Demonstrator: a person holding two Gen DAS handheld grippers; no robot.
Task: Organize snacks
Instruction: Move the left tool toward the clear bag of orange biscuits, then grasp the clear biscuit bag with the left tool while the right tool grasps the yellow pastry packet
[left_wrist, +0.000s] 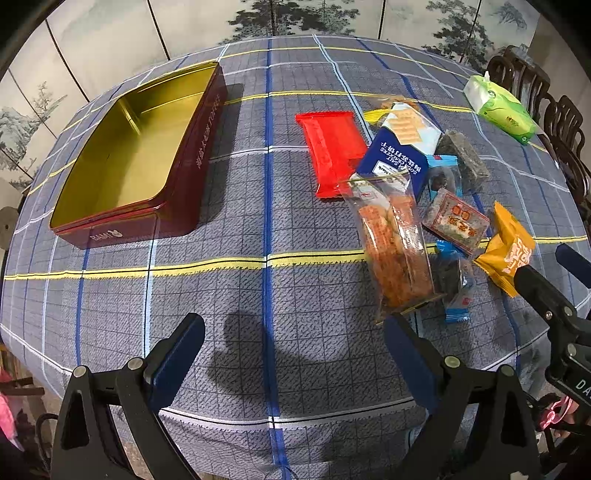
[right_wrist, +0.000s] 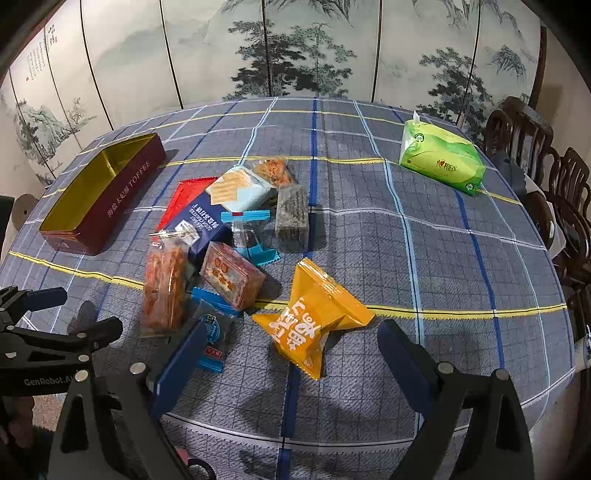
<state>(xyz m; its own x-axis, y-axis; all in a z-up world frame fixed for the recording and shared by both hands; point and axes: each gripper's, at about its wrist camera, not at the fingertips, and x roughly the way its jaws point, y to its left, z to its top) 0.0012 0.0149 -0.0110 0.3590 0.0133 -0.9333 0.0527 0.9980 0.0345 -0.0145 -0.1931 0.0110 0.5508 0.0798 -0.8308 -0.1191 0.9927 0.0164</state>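
Right gripper above puffy yellow snack

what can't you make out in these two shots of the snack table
- Red packet: in the right wrist view mostly hidden under the blue cracker pack; its label is unreadable in either view.
- Toffee tin: in the right wrist view its near wall hides most of the floor.
- Dark wrapped block: print too blurred to read.
- Right claw: cut off by the edge in the left wrist view.
- Small blue sachet: partly behind a right claw finger.
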